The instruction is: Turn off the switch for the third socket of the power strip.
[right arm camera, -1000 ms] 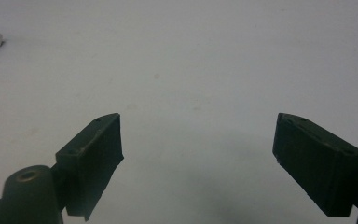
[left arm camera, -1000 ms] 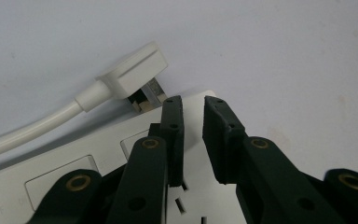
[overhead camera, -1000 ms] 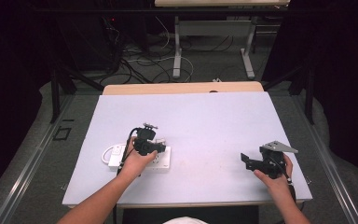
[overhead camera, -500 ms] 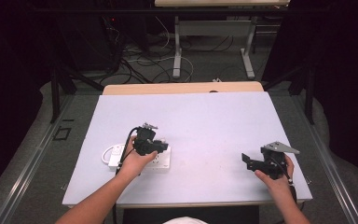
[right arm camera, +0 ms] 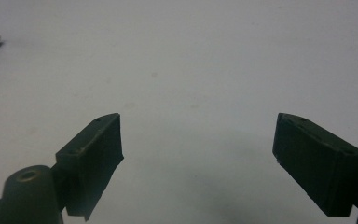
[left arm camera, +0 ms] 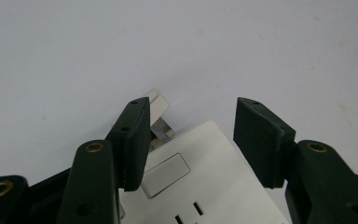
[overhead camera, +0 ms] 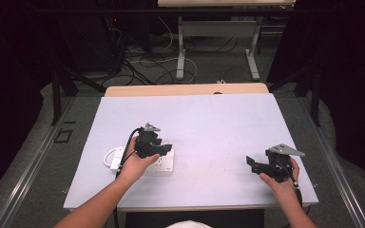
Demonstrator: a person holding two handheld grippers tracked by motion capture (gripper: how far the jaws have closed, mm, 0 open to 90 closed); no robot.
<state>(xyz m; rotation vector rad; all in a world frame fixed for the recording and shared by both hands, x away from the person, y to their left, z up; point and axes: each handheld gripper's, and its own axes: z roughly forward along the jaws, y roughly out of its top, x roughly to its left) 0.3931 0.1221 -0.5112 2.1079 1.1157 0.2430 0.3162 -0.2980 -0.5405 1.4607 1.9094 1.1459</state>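
High view: left gripper over white power strip at table's left; right gripper at right edge. Left gripper view: jaws apart above the strip, empty. Right gripper view: jaws wide, holding nothing.

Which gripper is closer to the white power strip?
Left. The left gripper is right over the white power strip, jaws open. The right gripper is far across the table.
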